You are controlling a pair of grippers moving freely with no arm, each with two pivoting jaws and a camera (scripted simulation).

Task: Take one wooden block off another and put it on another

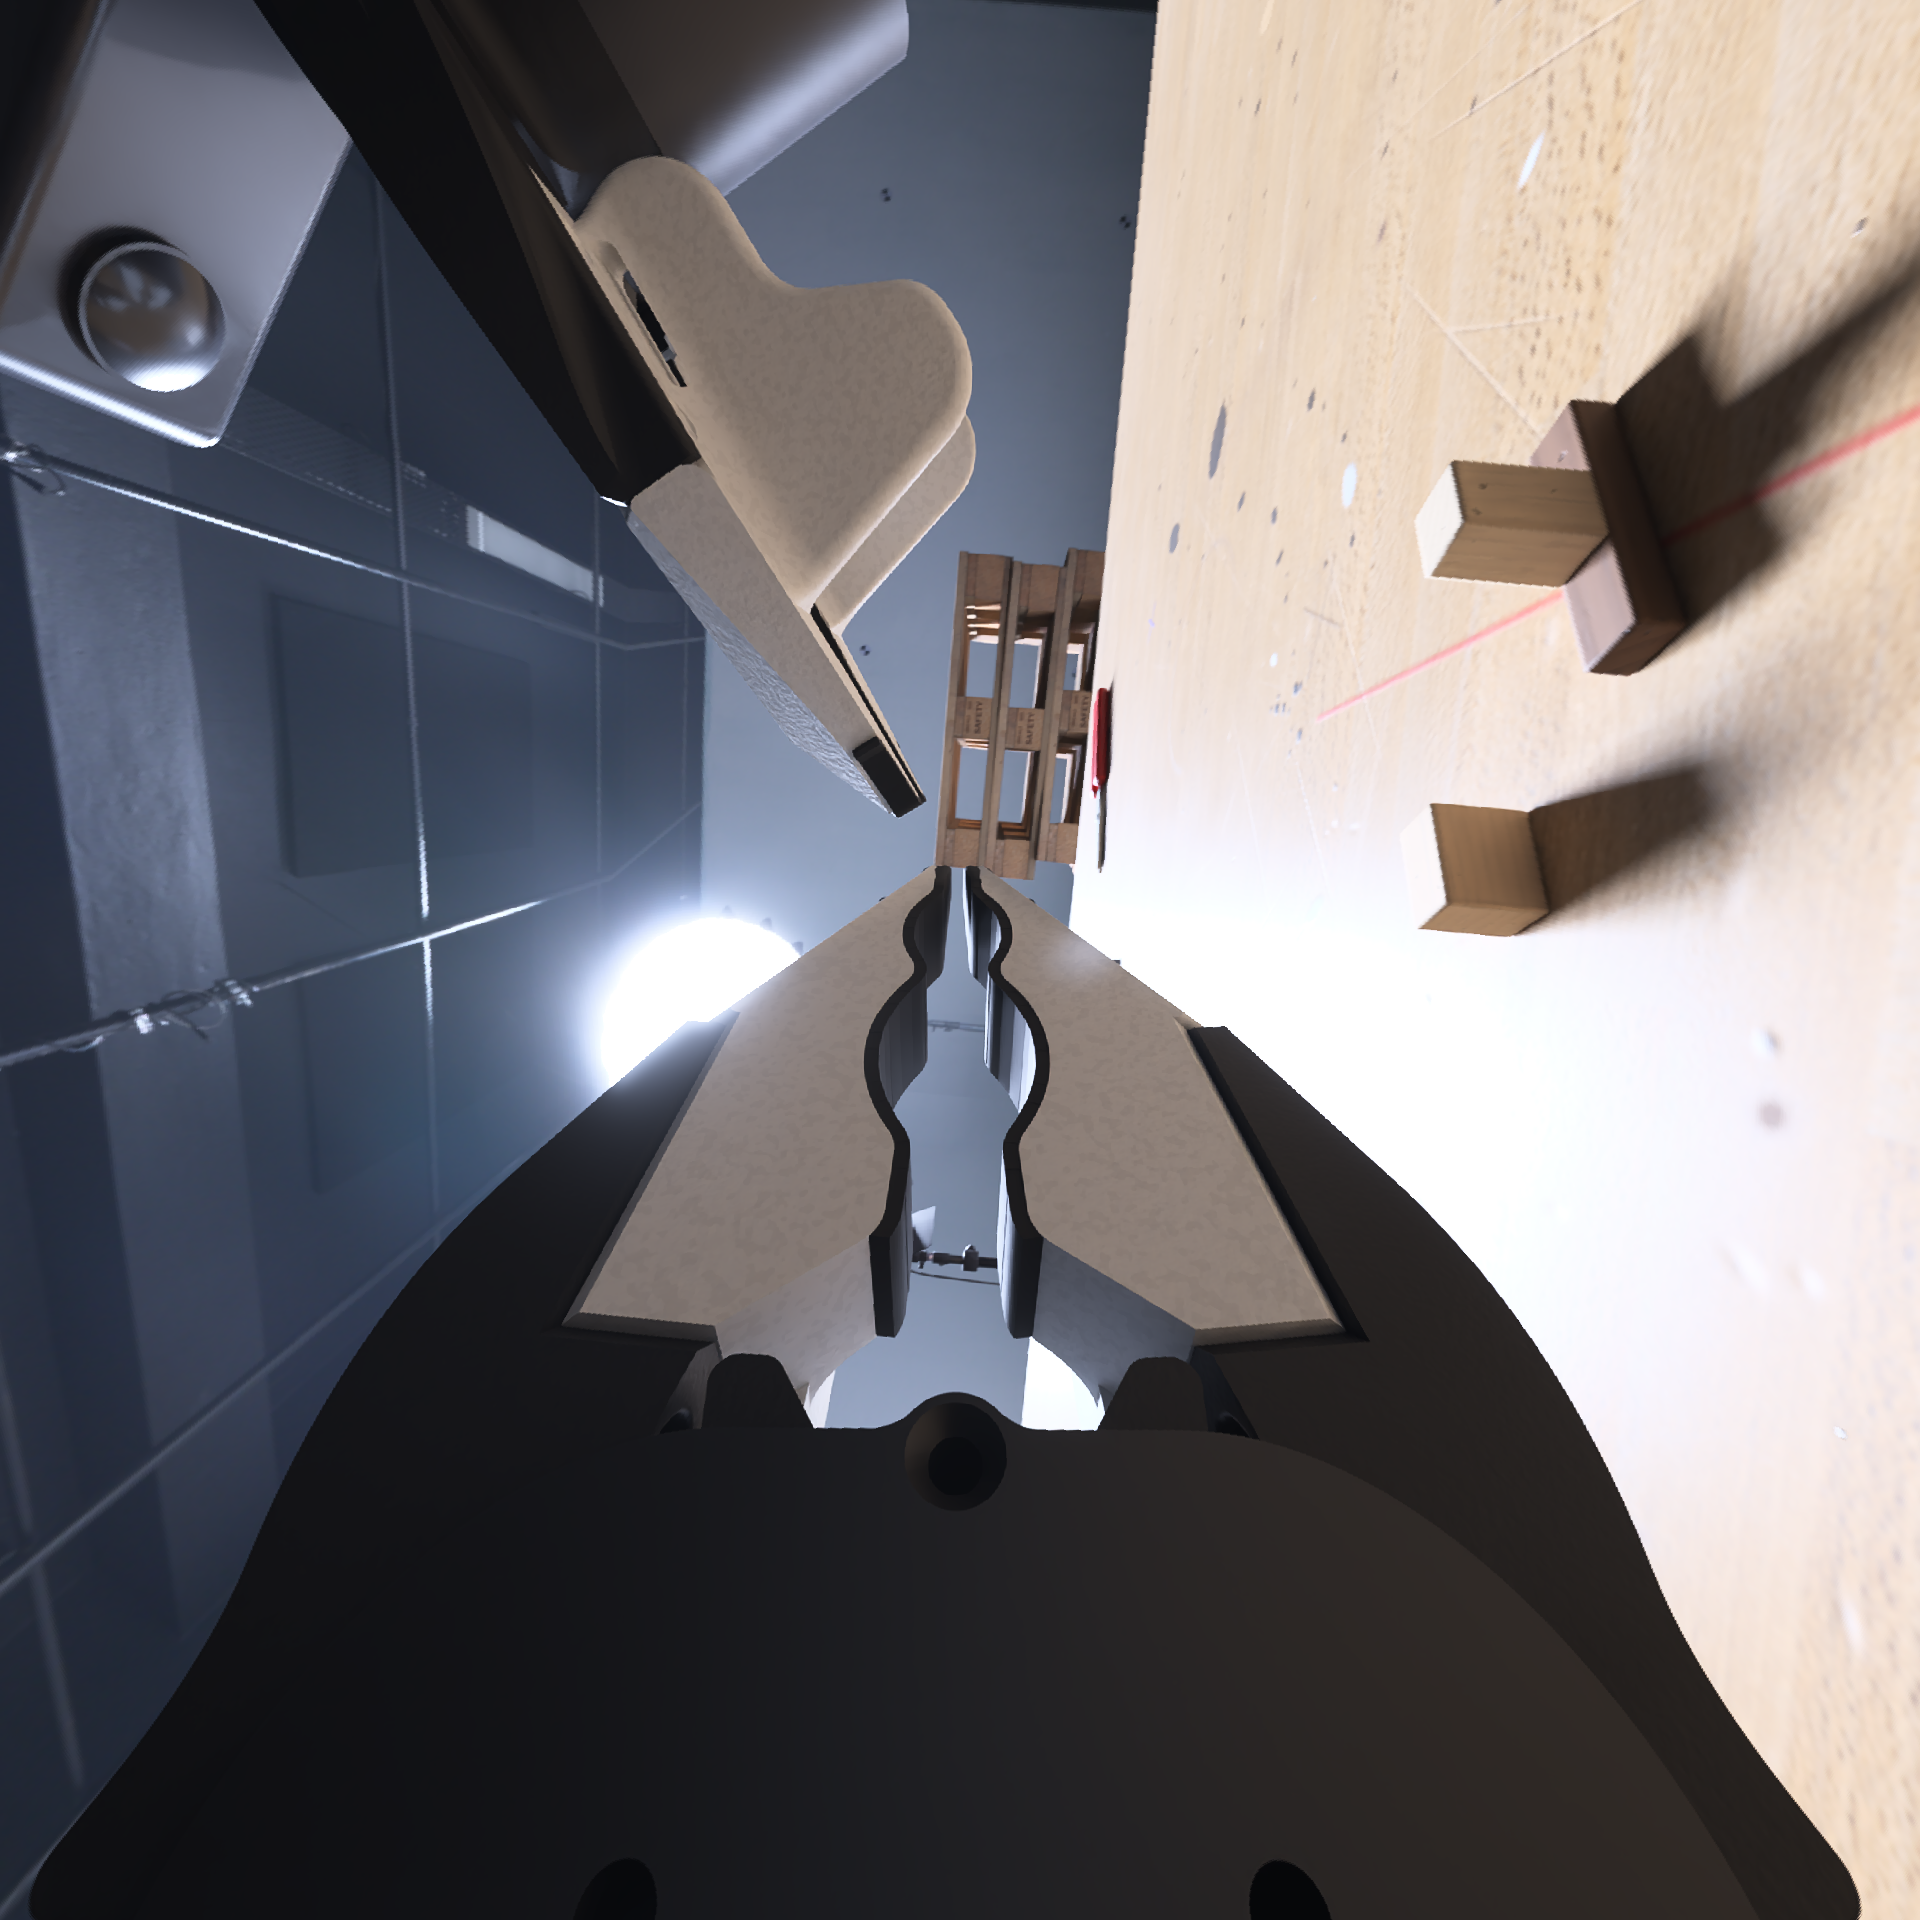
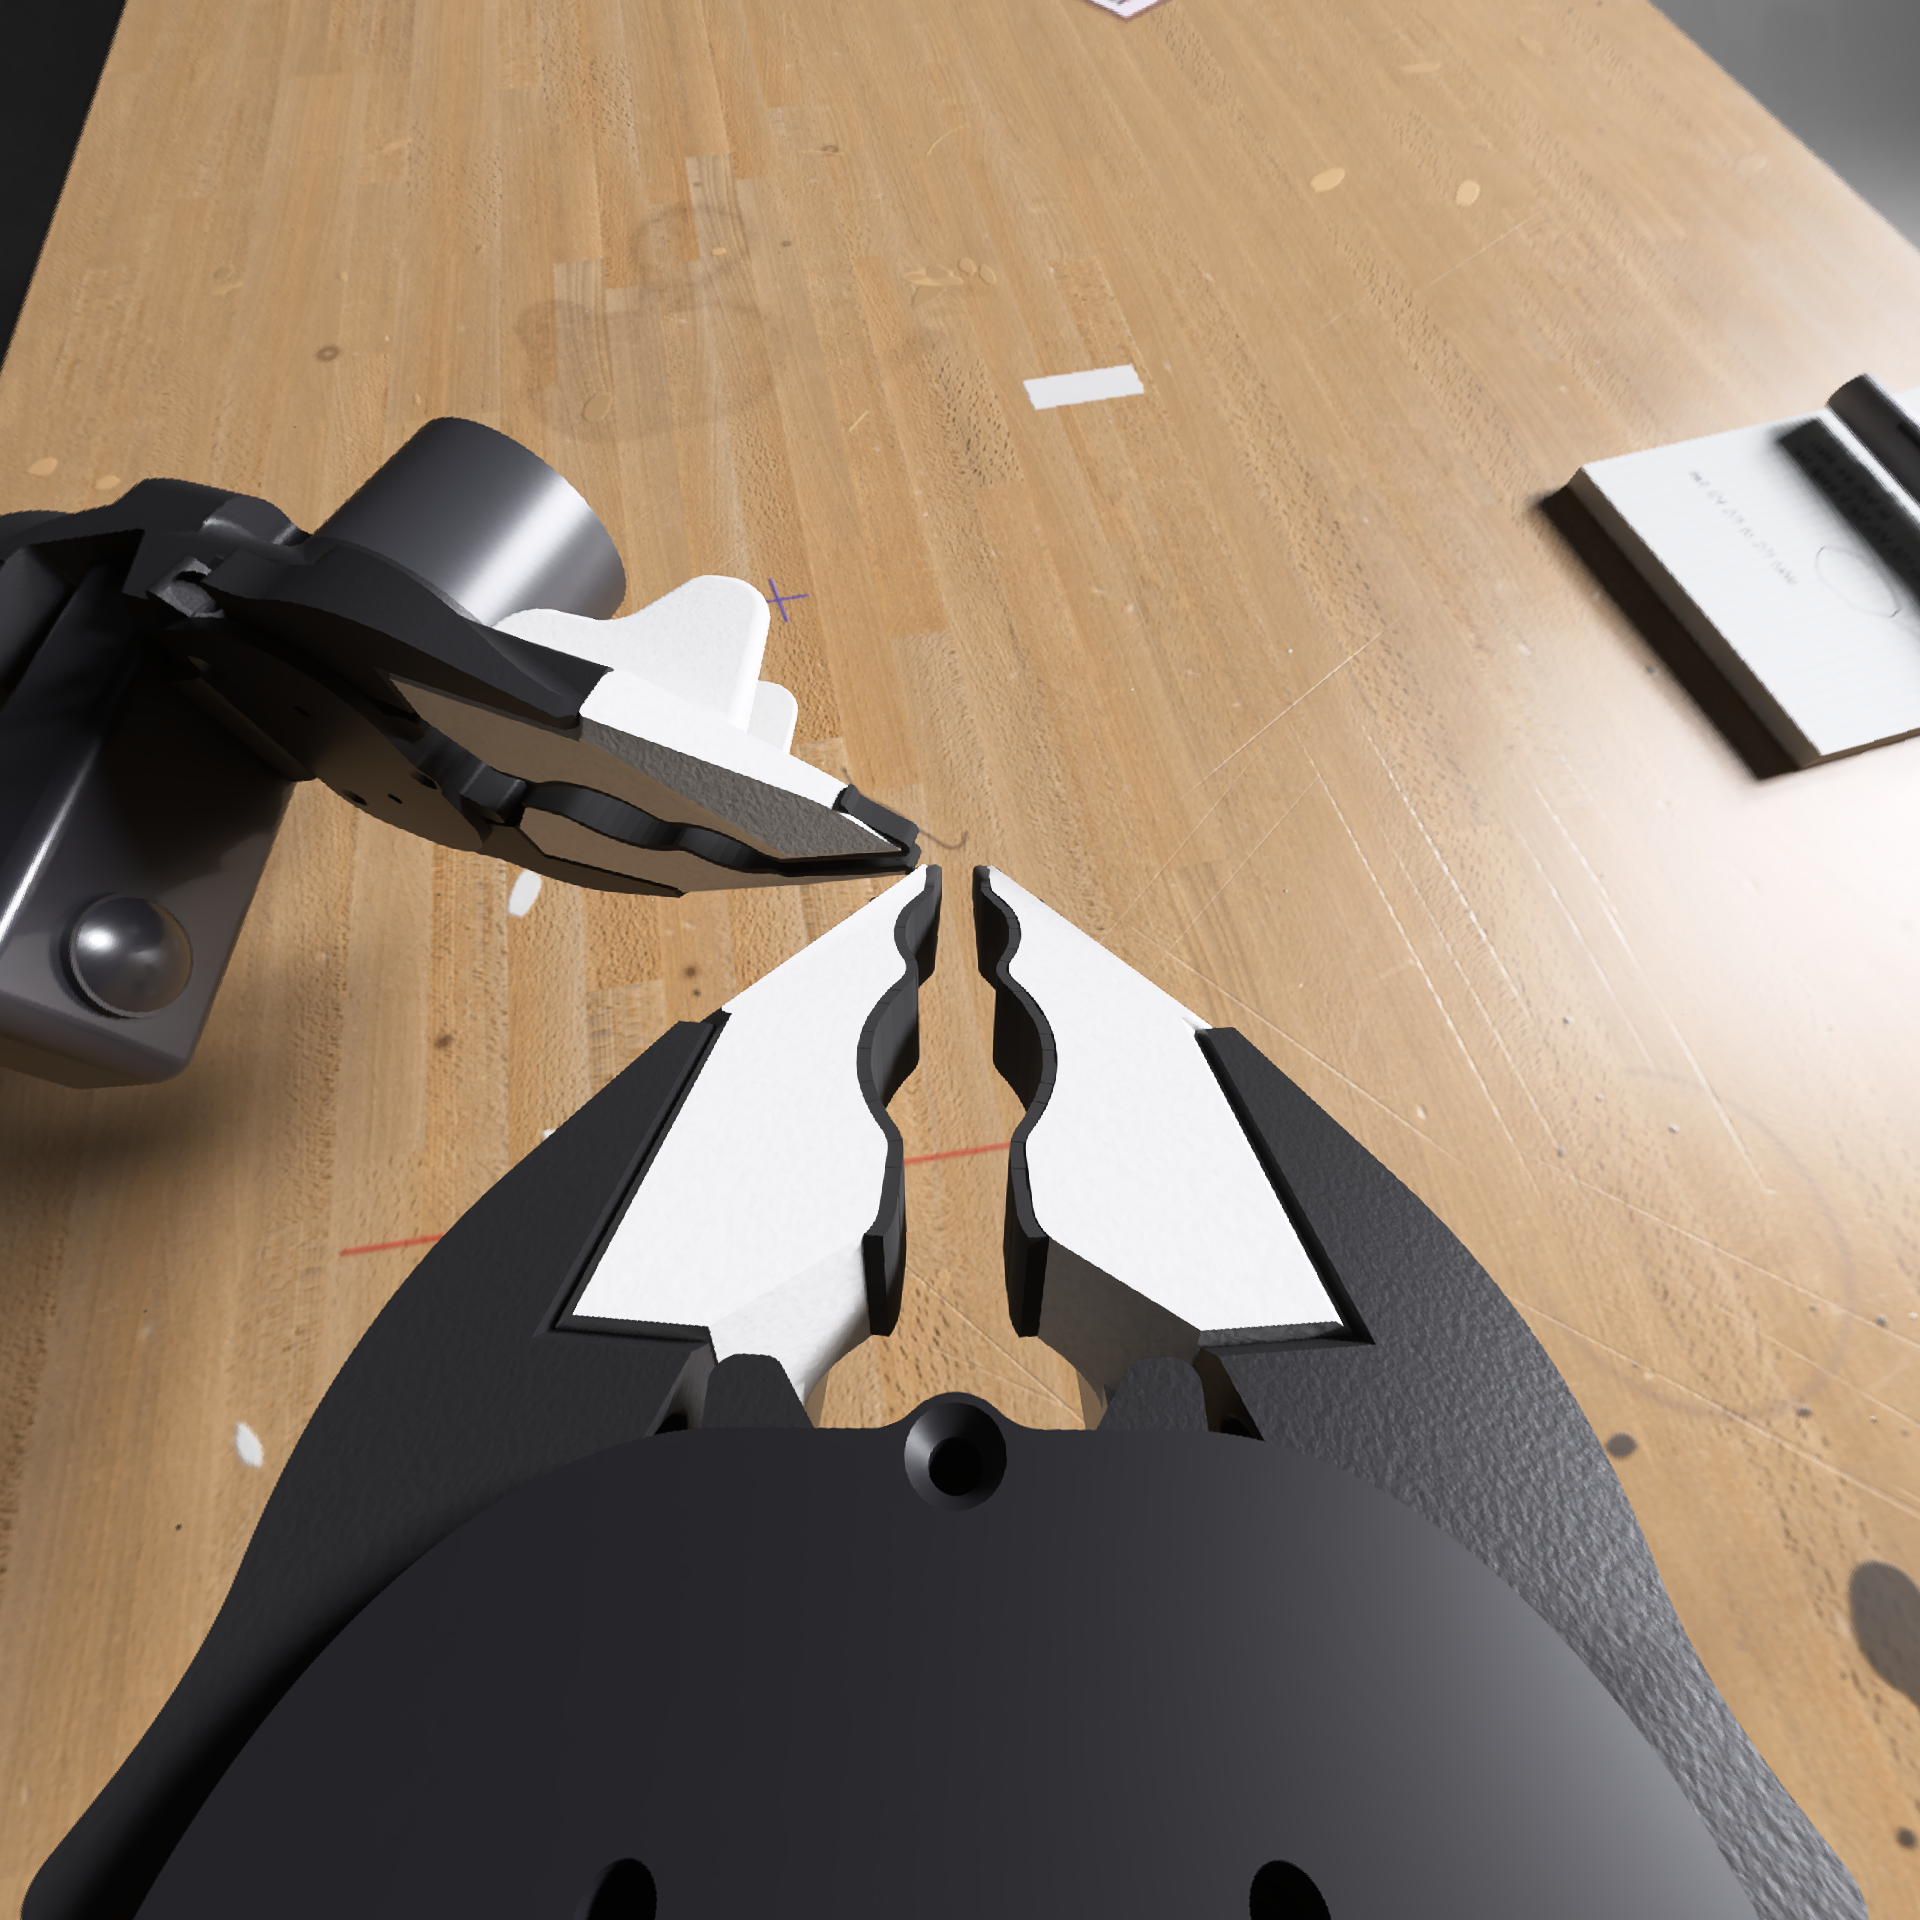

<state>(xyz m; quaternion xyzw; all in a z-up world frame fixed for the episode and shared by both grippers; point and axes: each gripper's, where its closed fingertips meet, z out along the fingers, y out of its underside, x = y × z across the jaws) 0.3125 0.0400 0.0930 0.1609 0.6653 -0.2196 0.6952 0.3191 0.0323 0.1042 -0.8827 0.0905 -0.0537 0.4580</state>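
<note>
In the left wrist view the wooden table [image 1: 1455, 1247] fills the right side, turned on edge. A light wooden block [image 1: 1507, 520] lies crosswise on a darker wooden block [image 1: 1621, 613]. A third wooden block [image 1: 1475, 868] stands alone beside them. My left gripper [image 1: 958, 878] is shut and empty, held off the table and apart from the blocks. My right gripper [image 2: 956, 883] is shut and empty above the table; its tip also shows in the left wrist view [image 1: 894, 795]. The two tips are close together. No block shows in the right wrist view.
A white flat book-like object [image 2: 1766, 613] lies on the table [image 2: 1247, 727] at the right, with a white strip [image 2: 1083, 387] farther off. A thin red line [image 1: 1455, 644] runs past the blocks. A wooden pallet [image 1: 1018, 717] stands beyond the table's edge.
</note>
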